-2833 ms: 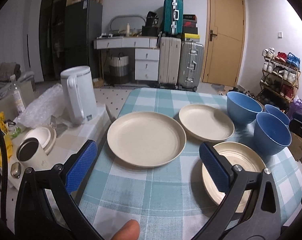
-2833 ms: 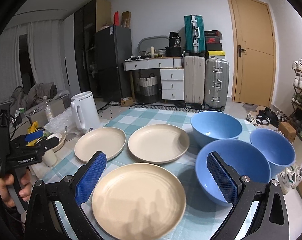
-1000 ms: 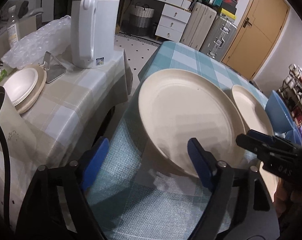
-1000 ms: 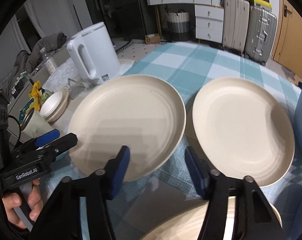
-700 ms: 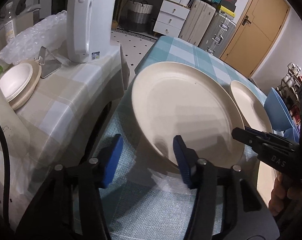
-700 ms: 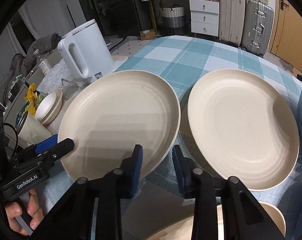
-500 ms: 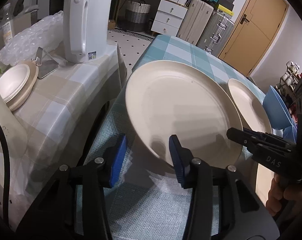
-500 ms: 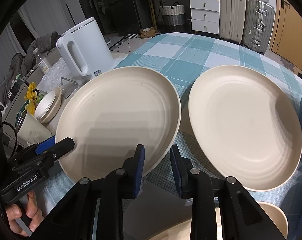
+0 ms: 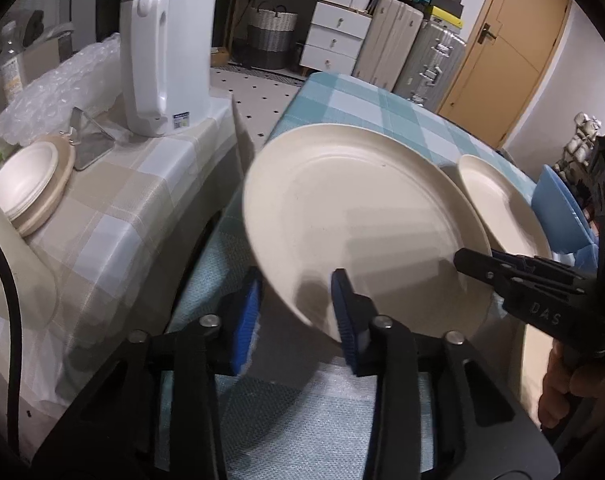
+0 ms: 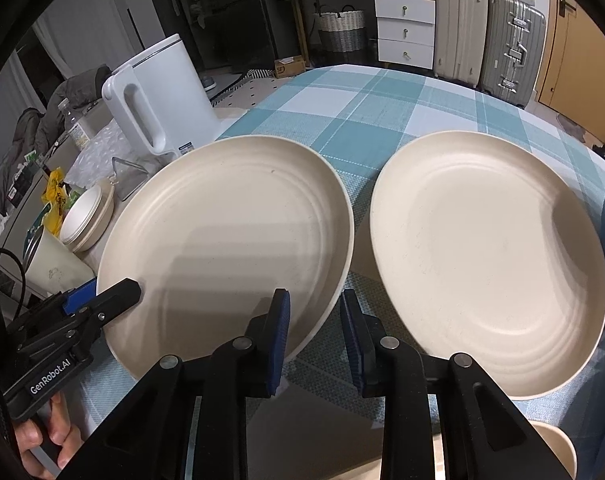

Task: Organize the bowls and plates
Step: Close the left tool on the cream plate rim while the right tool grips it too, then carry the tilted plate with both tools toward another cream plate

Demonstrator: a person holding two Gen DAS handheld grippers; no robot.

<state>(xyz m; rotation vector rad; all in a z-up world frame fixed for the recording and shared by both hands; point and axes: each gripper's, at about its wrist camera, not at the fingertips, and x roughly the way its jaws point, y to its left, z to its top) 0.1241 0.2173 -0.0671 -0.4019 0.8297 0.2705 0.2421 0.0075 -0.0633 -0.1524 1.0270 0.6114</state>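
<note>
A large cream plate [image 9: 362,216] [image 10: 230,240] lies at the left edge of the blue checked table [image 10: 366,108], its near-left side tipped up a little. My left gripper [image 9: 296,312] straddles its near rim; the jaws are closing, one blue pad under the rim and one on the inside. My right gripper [image 10: 314,332] is shut on the plate's right rim. Each gripper shows in the other's view, the left gripper [image 10: 98,300] and the right gripper [image 9: 478,260]. A second cream plate [image 10: 486,264] [image 9: 498,204] lies just right of it.
A third cream plate [image 10: 550,452] peeks in at the near right. Blue bowls [image 9: 558,216] stand beyond the plates. On the lower side table to the left are a white kettle [image 9: 166,56], stacked small dishes [image 9: 26,184] and a cup [image 9: 6,264].
Both grippers came down from above the table onto the large plate and narrowed around its rim; the left one narrowed last. The plate's near-left edge now looks slightly raised.
</note>
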